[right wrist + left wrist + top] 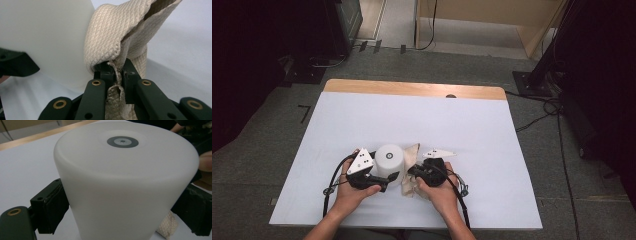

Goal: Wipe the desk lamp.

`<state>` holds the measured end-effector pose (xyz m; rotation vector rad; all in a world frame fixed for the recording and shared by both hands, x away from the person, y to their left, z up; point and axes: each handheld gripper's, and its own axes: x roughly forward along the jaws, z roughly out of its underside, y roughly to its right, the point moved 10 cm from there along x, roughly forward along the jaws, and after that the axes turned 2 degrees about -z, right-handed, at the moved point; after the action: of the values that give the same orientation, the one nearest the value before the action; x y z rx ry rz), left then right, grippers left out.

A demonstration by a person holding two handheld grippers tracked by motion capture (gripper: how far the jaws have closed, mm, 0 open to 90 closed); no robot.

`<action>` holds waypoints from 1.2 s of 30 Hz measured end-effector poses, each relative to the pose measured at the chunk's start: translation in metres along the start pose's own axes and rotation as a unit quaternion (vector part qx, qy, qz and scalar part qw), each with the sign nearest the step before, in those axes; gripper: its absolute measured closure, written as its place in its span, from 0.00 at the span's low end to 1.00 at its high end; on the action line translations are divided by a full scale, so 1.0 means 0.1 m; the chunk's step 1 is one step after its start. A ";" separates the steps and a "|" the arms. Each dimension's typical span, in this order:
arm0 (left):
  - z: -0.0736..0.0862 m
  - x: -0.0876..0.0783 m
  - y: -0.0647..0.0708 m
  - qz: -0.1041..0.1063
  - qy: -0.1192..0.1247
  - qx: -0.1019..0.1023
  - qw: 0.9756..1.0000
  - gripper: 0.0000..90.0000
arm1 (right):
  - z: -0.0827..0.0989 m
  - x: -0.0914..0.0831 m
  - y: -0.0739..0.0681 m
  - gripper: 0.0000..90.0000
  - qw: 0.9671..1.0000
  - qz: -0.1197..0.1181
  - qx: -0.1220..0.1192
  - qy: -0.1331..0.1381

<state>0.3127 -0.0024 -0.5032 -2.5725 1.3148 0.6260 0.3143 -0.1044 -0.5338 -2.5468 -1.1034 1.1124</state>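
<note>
- Table (pixel 362 115): white cup (pixel 390 161) stands upside down, near the person's edge, between both hands.
- Left gripper (pixel 384 181) clamps the cup's wall, a pad on either side.
- Beige cloth (pixel 117 32), pinched tight in the right gripper (pixel 118 72), lies just beside the cup's right flank, so this hand is nearer for wiping.

Item count: one white cup (pixel 390 159), inverted, at the table centre toward 6 o'clock. One beige cloth (pixel 411 170), at 3 o'clock of the cup. Two grippers: one left gripper (pixel 387 180) at 8 o'clock of the cup, one right gripper (pixel 413 172) at 4 o'clock. One table (pixel 492 150) with one white cover sheet.
</note>
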 end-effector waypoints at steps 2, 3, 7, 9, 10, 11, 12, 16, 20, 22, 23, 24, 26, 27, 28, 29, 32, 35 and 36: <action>0.03 0.02 0.02 0.004 -0.005 0.007 1.000 0.09 | 0.02 0.01 0.00 0.92 1.000 0.000 0.000 -0.003; 0.04 0.03 0.02 0.006 -0.008 0.007 1.000 0.09 | 0.02 0.02 0.00 0.92 1.000 0.001 -0.001 -0.005; 0.04 0.03 0.02 0.006 -0.009 0.008 1.000 0.09 | 0.03 0.01 -0.02 0.92 1.000 0.000 -0.001 -0.008; 0.05 0.03 0.02 0.006 -0.011 0.011 1.000 0.09 | 0.00 -0.02 -0.04 0.92 1.000 -0.003 -0.003 -0.002; 0.05 0.03 0.02 0.006 -0.011 0.012 1.000 0.09 | -0.02 -0.05 -0.05 0.93 1.000 -0.002 -0.004 0.000; 0.05 0.03 0.03 0.006 -0.012 0.014 1.000 0.09 | -0.04 -0.07 -0.07 0.92 1.000 -0.003 -0.005 0.005; 0.06 0.02 0.03 0.006 -0.013 0.016 1.000 0.09 | -0.07 -0.10 -0.09 0.92 1.000 -0.004 -0.009 0.010; 0.06 0.03 0.04 0.006 -0.015 0.021 1.000 0.09 | -0.24 -0.27 -0.19 0.92 0.999 -0.011 -0.020 0.048; 0.06 0.04 0.04 0.006 -0.014 0.024 1.000 0.09 | -0.41 -0.46 -0.32 0.92 0.995 -0.018 -0.039 0.087; 0.06 0.04 0.04 0.006 -0.014 0.024 1.000 0.09 | -0.45 -0.51 -0.36 0.92 0.994 -0.019 -0.045 0.097; 0.06 0.04 0.04 0.005 -0.015 0.024 1.000 0.09 | -0.45 -0.51 -0.37 0.92 0.994 -0.017 -0.048 0.095; 0.06 0.04 0.04 0.005 -0.015 0.024 1.000 0.09 | -0.44 -0.50 -0.37 0.92 0.994 -0.014 -0.052 0.094; 0.06 0.03 0.04 0.005 -0.015 0.023 1.000 0.09 | -0.41 -0.46 -0.35 0.93 0.995 -0.010 -0.052 0.089; 0.06 0.03 0.04 0.005 -0.016 0.023 1.000 0.09 | -0.39 -0.43 -0.32 0.93 0.995 -0.008 -0.049 0.084; 0.06 0.03 0.04 0.005 -0.015 0.023 1.000 0.09 | -0.36 -0.40 -0.29 0.93 0.996 -0.007 -0.043 0.078; 0.06 0.03 0.04 0.005 -0.016 0.024 1.000 0.09 | -0.32 -0.36 -0.26 0.93 0.997 -0.006 -0.041 0.068; 0.07 0.03 0.04 0.005 -0.016 0.023 1.000 0.09 | -0.18 -0.20 -0.15 0.92 0.999 0.004 -0.029 0.037; 0.07 0.04 0.04 0.005 -0.016 0.024 1.000 0.09 | -0.04 -0.05 -0.04 0.92 1.000 0.010 -0.015 0.005; 0.06 0.04 0.04 0.005 -0.016 0.023 1.000 0.09 | 0.01 0.00 -0.02 0.92 1.000 0.008 -0.008 -0.004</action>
<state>0.3094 -0.0053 -0.5104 -2.5100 1.3177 0.6277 0.3126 -0.1036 -0.5336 -2.5710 -1.0992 1.1235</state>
